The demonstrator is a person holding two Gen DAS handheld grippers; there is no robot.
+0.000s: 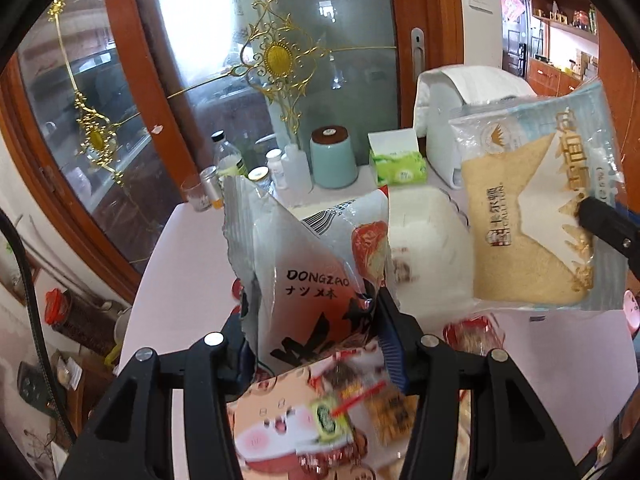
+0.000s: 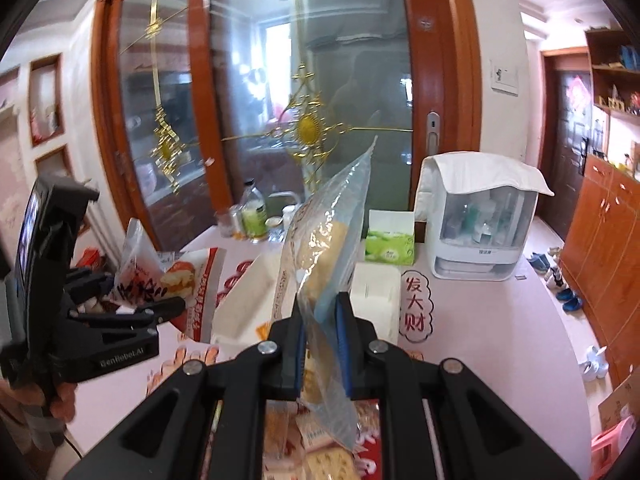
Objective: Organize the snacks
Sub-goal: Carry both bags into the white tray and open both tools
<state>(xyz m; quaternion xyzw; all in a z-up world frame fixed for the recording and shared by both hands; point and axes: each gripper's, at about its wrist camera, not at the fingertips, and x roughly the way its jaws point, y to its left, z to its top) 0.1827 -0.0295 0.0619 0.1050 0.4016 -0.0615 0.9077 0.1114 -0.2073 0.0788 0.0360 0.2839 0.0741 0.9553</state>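
While the pink table lies below, a Dongzao snack packet is clamped by the left gripper, and a clear-wrapped cake is pinched in the tightly closed right gripper.

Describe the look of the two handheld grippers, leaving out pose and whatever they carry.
Both are matte black plastic. The left gripper and right gripper have angular linkage arms with round silver pivot bolts and ribbed blue pads on the fingers. Seen from the right wrist view, the left unit's body bears pale lettering and a small screen.

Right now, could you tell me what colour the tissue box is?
Green and white tissue box; the right wrist view shows it best.
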